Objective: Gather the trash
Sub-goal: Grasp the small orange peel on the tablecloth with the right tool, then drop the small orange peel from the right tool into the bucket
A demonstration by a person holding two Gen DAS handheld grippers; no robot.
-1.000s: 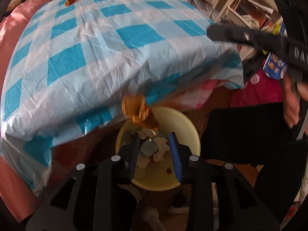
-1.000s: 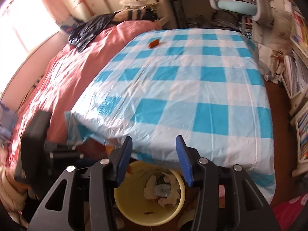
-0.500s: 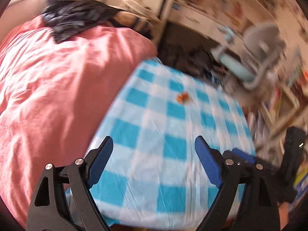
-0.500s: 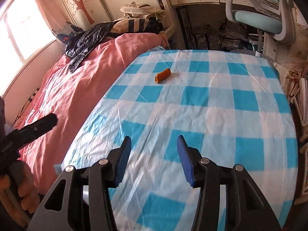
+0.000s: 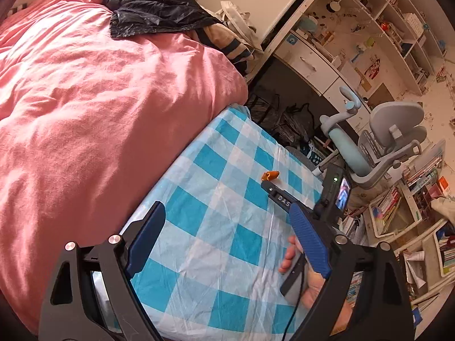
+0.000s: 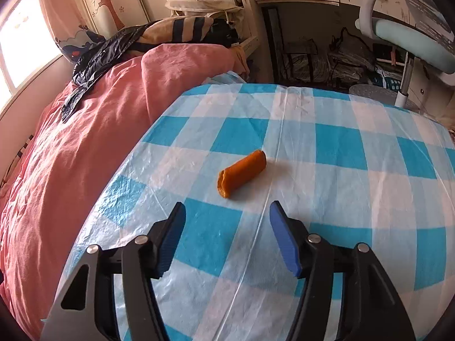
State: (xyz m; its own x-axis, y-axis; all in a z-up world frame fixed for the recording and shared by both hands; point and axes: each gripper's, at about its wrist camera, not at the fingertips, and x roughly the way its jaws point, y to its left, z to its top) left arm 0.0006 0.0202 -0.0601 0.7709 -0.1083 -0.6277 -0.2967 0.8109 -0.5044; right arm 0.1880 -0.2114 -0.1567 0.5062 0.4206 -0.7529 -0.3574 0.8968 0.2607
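Note:
An orange, roll-shaped piece of trash (image 6: 241,172) lies on the blue-and-white checked cloth (image 6: 327,176). My right gripper (image 6: 227,234) is open and empty, just short of it, jaws level with the cloth. The trash also shows small and far off in the left wrist view (image 5: 270,175). My left gripper (image 5: 226,240) is wide open and empty, held back above the near part of the cloth (image 5: 216,227). The right gripper's body (image 5: 307,213) and the hand holding it show at the right of that view.
A pink quilt (image 5: 85,108) covers the bed left of the cloth, with a black jacket (image 5: 153,5) on it. A grey and teal chair (image 5: 384,142), a desk and shelves (image 5: 369,28) stand beyond. Books are stacked at the right (image 5: 398,213).
The left gripper opened wide and swung up from the yellow bin, where an orange piece was falling in, to over the cloth. The right gripper moved forward close to the orange trash.

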